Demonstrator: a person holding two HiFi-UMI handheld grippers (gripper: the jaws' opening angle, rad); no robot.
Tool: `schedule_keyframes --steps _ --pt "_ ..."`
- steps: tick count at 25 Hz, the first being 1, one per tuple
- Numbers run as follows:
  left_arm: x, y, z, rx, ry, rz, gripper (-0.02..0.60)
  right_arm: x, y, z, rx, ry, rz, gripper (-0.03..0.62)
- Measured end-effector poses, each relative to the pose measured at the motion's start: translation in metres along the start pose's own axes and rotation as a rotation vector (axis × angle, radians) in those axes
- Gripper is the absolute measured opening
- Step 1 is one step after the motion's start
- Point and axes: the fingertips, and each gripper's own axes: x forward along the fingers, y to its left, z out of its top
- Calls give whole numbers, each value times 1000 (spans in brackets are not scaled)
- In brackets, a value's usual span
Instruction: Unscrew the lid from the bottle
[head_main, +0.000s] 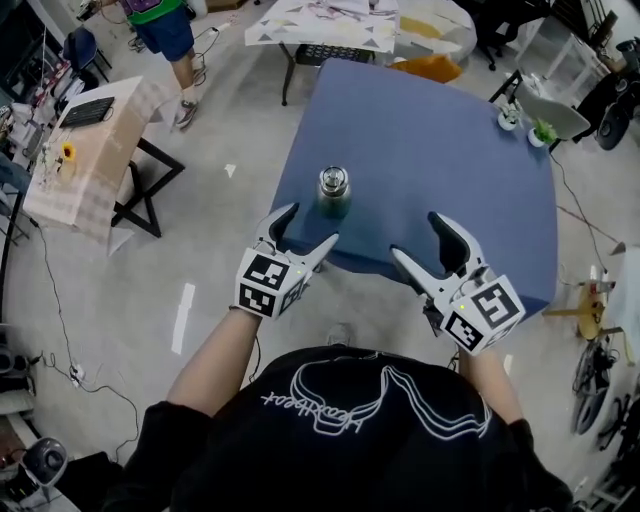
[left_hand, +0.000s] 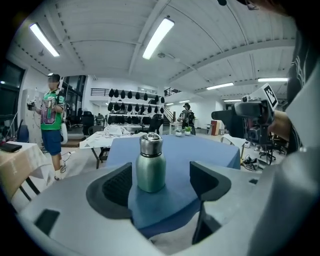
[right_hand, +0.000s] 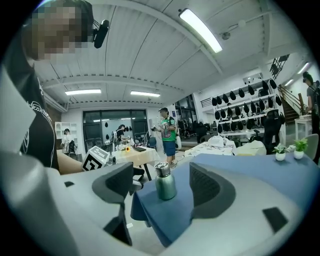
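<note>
Left gripper (head_main: 312, 223) & right gripper (head_main: 415, 234) were spread, empty, nr bottle (head_main: 333, 195); best bet was left clamping body, right squaring on lid (head_main: 333, 180).

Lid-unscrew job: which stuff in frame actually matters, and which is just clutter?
Part of the job: bottle; lid, on the bottle; left gripper and right gripper, both open and empty; blue table.

Lying about: potted plants at the table's far corner; keyboard and sunflower on the side table.
</note>
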Motion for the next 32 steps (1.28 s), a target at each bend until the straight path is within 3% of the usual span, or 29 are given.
schedule_keyframes --steps 5,13,22,25,27,32 --pt "35 8 -19 48 61 -51 365 7 -7 -6 -2 3 0 342" --pt "64 21 -24 50 68 -43 377 14 -6 -21 18 31 30 327" --pt "77 18 -29 61 69 -109 376 38 -12 -27 17 63 71 324" --pt "81 16 -29 78 70 -106 370 48 -12 -29 20 74 94 322" --pt "81 18 -28 87 64 -97 330 56 -12 -28 14 78 111 321" --pt "80 18 -28 91 55 -103 325 82 -10 -27 -6 86 156 316"
